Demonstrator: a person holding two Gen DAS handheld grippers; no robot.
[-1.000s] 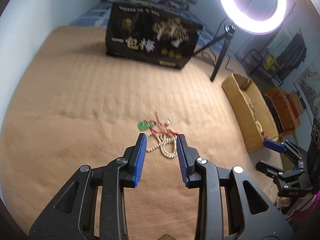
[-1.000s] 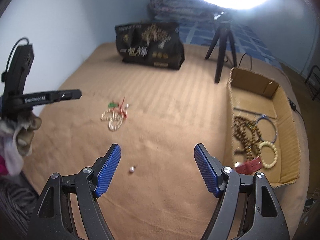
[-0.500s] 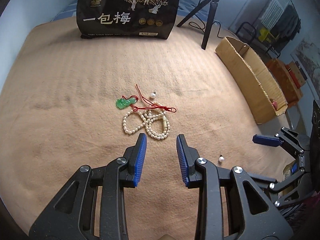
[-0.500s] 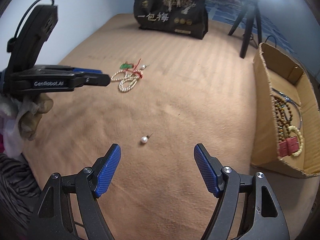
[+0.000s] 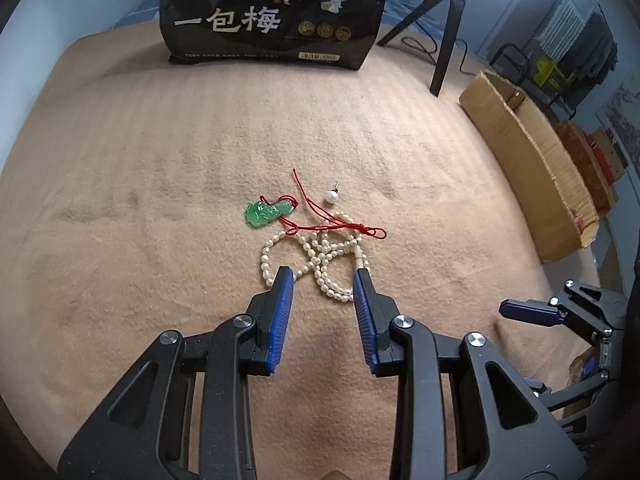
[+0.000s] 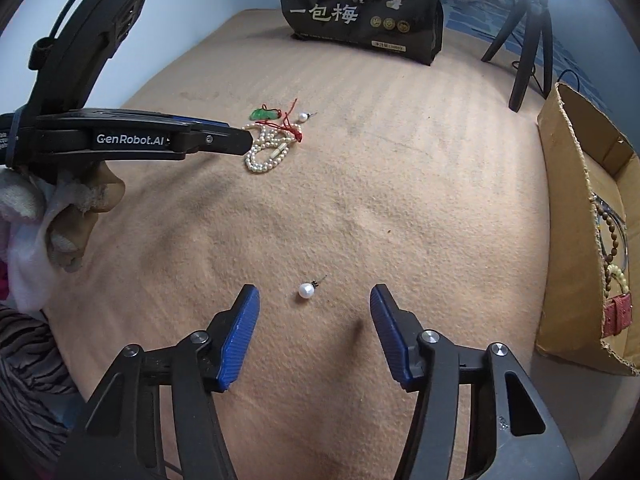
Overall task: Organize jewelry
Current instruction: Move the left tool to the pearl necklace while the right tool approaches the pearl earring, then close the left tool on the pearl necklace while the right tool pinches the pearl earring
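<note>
A pearl necklace (image 5: 320,258) lies tangled with a red cord (image 5: 336,224) and a green jade pendant (image 5: 266,212) on the tan blanket; the heap also shows in the right wrist view (image 6: 269,148). A pearl stud earring (image 5: 332,196) lies just behind it. My left gripper (image 5: 323,278) is open, its fingertips low over the necklace's near loops. A second pearl stud (image 6: 307,290) lies between the tips of my right gripper (image 6: 314,300), which is wide open and empty. A cardboard box (image 6: 576,184) at the right holds bead bracelets (image 6: 612,240).
A black printed bag (image 5: 276,12) stands at the back of the blanket. A black tripod (image 5: 444,44) with a ring light stands back right. The cardboard box (image 5: 532,160) lies along the blanket's right edge, with clutter beyond it.
Both grippers have moved forward and down. The left has come up to the necklace; the right has closed in on the loose pearl stud. Neither has closed.
</note>
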